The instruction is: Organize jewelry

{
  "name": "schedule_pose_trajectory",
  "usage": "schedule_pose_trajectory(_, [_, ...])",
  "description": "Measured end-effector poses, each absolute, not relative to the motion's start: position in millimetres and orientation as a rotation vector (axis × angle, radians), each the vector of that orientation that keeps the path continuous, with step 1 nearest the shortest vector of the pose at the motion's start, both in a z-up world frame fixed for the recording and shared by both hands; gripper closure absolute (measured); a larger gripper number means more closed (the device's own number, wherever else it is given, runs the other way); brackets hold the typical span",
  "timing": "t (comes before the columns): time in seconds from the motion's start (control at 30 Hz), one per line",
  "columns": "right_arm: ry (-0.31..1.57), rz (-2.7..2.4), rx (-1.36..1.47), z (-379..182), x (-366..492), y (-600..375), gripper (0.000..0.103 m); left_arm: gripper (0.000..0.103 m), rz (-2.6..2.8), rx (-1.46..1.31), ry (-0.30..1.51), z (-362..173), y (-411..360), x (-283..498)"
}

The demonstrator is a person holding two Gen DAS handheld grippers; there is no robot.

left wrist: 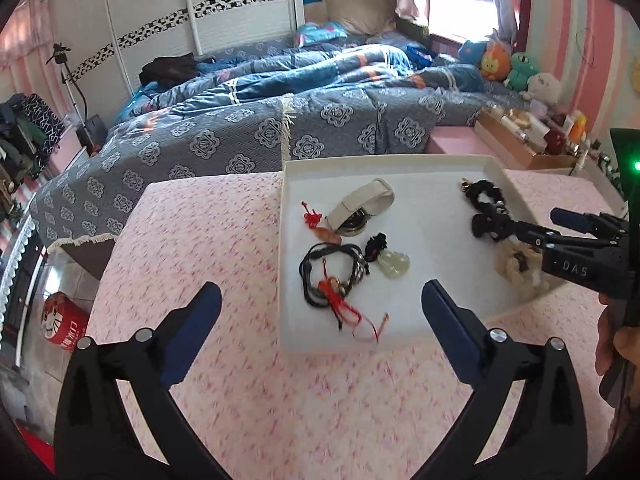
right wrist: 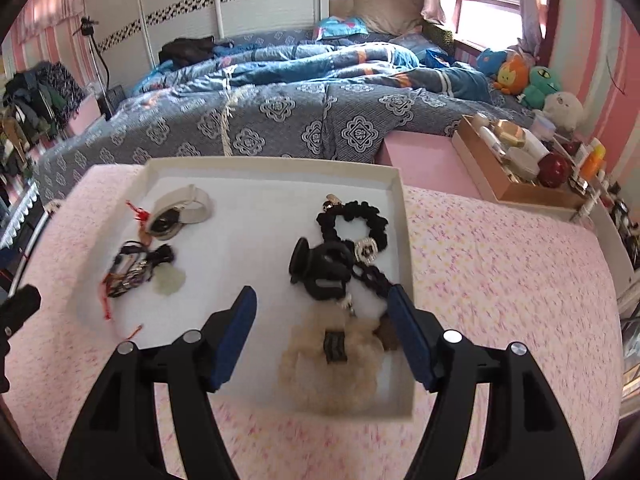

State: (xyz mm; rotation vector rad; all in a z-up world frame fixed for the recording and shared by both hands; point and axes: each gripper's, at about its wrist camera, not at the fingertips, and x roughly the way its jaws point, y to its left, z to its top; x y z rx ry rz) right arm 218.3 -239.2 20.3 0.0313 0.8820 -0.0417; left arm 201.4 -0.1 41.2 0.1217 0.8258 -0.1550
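White tray (right wrist: 394, 188) sits on the pink tabletop (right wrist: 500, 280). Right tool (right wrist: 322, 312), jaws wide and empty, hangs over the cream fluffy piece (right wrist: 320, 384); the black clip (right wrist: 320, 268), somewhat blurred, lies just beyond. Left tool (left wrist: 320, 300), wide open, holds nothing, near the corded bracelets (left wrist: 332, 276).

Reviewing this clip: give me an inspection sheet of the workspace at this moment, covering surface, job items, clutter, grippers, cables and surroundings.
Surface: pink speckled tablecloth, with a white tray on it.
Job's things: all in the tray. Watch with pale strap, jade pendant, tangle of black and red cords at its left; black scrunchie, black hair claw, cream fluffy scrunchie at its right.
Clutter: nothing seen on the cloth.
Grippers: left gripper open, over the tray's near edge; right gripper open, over the fluffy scrunchie.
Cables: nothing seen.
Surroundings: bed, plush toys, box of cosmetics.
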Motion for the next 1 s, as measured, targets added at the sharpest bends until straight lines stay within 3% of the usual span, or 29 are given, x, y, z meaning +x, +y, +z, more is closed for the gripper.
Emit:
schedule_pose_trajectory(0.1, [0.867, -0.057, 0.044, 34.2, 183.6, -239.4, 0.034, 0.003, -0.149, 0.118, 0.802, 48.3, 4.2, 177.0])
schedule_pose_trajectory(0.13, [0.862, -0.063, 0.047, 36.6, 173.4, -239.7, 0.028, 0.003, -0.148, 0.121, 0.798, 49.5, 3.8, 169.6])
schedule_pose_trajectory(0.17, [0.855, -0.064, 0.051, 39.5, 162.8, -239.4, 0.016, 0.003, -0.154, 0.123, 0.799, 50.2, 3.0, 158.8])
schedule_pose_trajectory(0.2, [0.838, -0.069, 0.059, 43.8, 146.7, -239.1, 0.013, 0.003, -0.162, 0.124, 0.800, 50.4, 1.8, 152.6])
schedule_pose_trajectory(0.53, [0.782, -0.103, 0.077, 52.3, 42.1, -230.3, 0.013, 0.003, -0.190, 0.110, 0.766, 55.4, -8.0, 70.6])
schedule_pose_trajectory(1.0, [0.712, -0.178, 0.060, 49.9, -13.9, -224.7, 0.013, 0.003, -0.117, 0.114, 0.694, 49.7, -6.2, 4.2])
